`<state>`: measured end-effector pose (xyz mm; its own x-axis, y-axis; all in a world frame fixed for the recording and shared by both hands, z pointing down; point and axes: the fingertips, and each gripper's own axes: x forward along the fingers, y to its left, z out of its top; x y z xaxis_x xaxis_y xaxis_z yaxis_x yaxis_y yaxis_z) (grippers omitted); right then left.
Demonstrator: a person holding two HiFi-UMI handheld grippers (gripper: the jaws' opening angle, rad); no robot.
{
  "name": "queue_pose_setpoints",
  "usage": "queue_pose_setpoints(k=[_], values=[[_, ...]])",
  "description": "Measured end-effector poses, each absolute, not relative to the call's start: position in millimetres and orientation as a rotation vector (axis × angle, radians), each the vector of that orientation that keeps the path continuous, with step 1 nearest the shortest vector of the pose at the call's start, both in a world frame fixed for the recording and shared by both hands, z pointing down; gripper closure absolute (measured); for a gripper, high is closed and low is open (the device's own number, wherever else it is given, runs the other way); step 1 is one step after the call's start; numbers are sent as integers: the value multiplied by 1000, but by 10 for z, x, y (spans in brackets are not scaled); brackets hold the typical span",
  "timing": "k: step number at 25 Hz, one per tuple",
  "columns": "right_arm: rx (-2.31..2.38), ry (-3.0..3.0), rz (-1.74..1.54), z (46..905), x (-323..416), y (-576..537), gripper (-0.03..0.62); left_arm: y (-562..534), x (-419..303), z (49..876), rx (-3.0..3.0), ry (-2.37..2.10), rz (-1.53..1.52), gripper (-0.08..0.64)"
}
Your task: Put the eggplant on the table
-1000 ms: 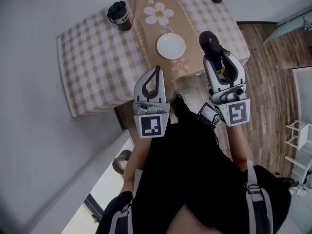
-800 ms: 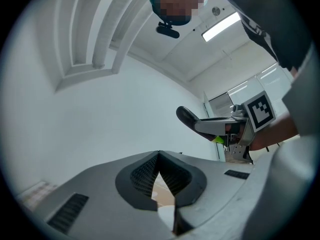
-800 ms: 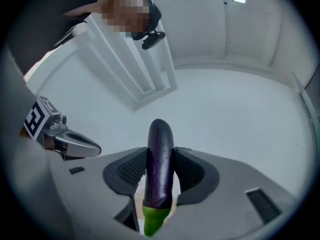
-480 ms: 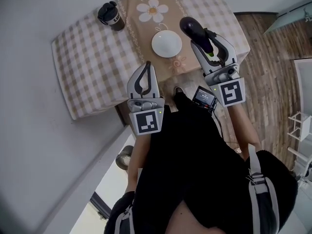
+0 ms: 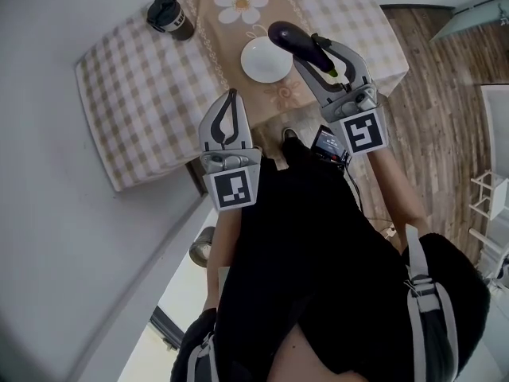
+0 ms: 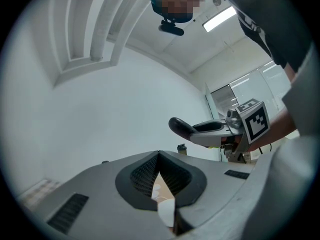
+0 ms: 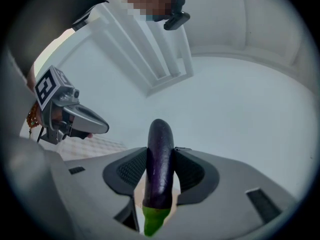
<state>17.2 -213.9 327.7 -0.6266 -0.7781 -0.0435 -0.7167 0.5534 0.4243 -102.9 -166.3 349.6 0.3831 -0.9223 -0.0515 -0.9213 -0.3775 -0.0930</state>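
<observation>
A table [image 5: 135, 78] with a checked cloth fills the upper part of the head view, and a white plate [image 5: 265, 60] stands near its front edge. The eggplant [image 5: 288, 35] shows at the plate's upper right, clamped at mid-body by the right gripper [image 5: 312, 50], green stem toward the hand. Its skin looks smooth and probably slippery, and the body firm and light, so a moderate hold at the middle seems right. The left gripper [image 5: 231, 94] is closed and empty.

I can read no words or numbers; my left marker cube [image 5: 233, 190] and right marker cube [image 5: 362, 132] carry only black-and-white coded squares.
</observation>
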Motion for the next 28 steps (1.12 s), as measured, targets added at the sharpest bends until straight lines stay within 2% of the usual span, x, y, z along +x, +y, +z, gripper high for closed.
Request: queue_pose_setpoints(k=[28], values=[[895, -2449, -529, 4832, -51, -2266, 413, -1781, -1157, 3869, -2500, 1764, -119, 557]])
